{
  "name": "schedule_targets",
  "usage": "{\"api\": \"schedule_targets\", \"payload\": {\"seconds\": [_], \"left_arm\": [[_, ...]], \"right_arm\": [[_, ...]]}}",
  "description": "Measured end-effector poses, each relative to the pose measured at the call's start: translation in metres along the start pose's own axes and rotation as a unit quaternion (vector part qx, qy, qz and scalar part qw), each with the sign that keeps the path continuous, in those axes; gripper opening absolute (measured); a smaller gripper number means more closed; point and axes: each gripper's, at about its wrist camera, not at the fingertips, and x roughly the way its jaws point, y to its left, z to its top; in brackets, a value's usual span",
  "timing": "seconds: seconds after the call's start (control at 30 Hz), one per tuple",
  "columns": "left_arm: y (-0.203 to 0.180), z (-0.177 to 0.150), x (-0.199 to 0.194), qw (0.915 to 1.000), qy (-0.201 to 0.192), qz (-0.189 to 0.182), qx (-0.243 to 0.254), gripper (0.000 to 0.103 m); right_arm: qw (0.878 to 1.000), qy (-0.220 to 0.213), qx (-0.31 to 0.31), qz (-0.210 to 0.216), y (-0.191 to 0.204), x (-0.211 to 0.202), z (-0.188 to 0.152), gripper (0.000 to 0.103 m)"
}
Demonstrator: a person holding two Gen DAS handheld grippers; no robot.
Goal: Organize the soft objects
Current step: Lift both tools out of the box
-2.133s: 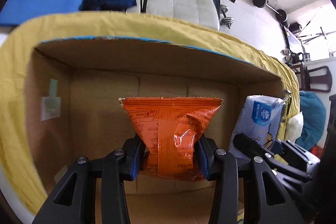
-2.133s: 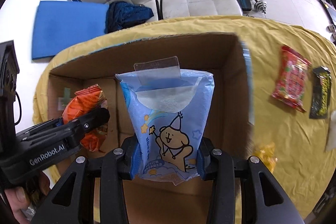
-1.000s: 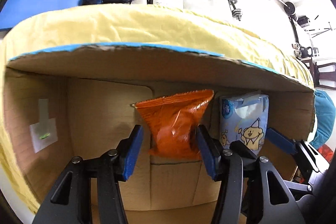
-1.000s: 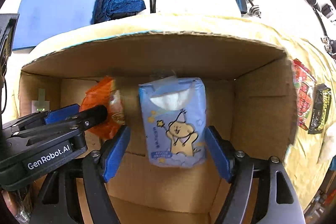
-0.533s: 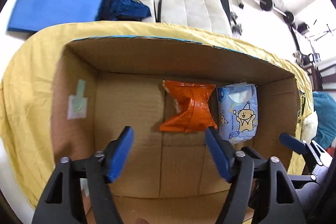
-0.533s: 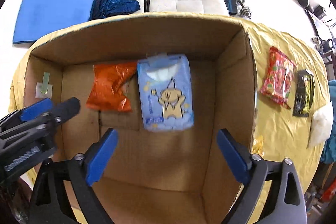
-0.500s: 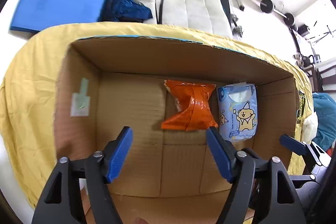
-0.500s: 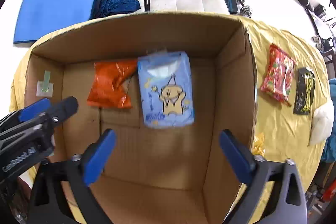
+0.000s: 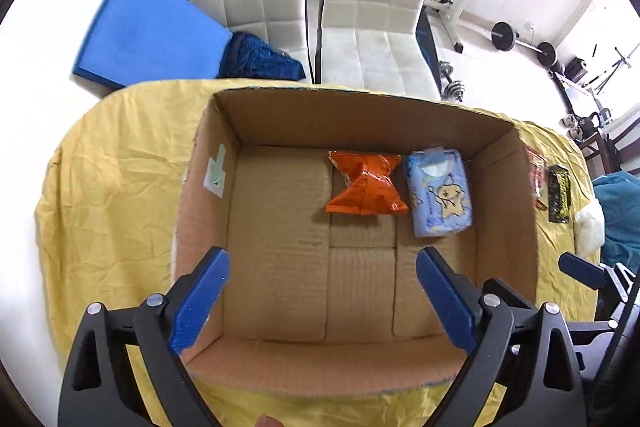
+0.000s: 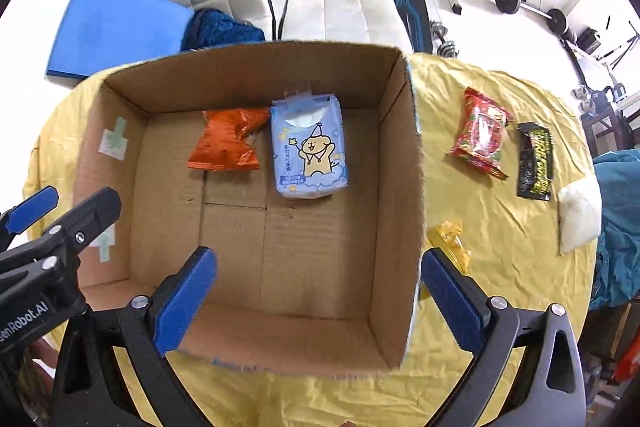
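An open cardboard box stands on a yellow cloth. Inside, at the far wall, lie an orange snack bag and a blue tissue pack, side by side. My left gripper is open and empty above the box's near side. My right gripper is open and empty above the box's near right part. On the cloth right of the box lie a red candy bag, a black packet, a white soft pack and a small yellow packet.
Two white padded chairs stand behind the table, with a blue mat and a dark blue cloth on the left one. Gym weights lie on the floor at the back right. A teal cloth lies at the table's right edge.
Both grippers opened, let the orange bag and the tissue pack drop into the box, then rose and drew back. The two packs now lie on the box floor.
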Motion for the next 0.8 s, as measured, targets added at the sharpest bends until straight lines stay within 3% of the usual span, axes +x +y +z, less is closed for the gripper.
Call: {"api": "schedule_targets", "payload": {"seconds": [0.57,0.7,0.8], "left_arm": [[-0.016,-0.042,-0.094,0.9987,-0.044,-0.023,0.008,0.096],[-0.037,-0.043,-0.104,0.9982,-0.05,-0.029,0.016,0.096],[-0.061,-0.039,-0.107,0.9977,-0.045,-0.043,0.026,0.096]], "right_arm": [[0.998,-0.05,-0.006,0.038,-0.004,-0.089,-0.054,0.103],[0.998,-0.051,0.011,0.046,-0.035,-0.101,-0.059,0.103],[0.997,-0.049,0.042,0.039,-0.083,-0.107,-0.062,0.103]]}}
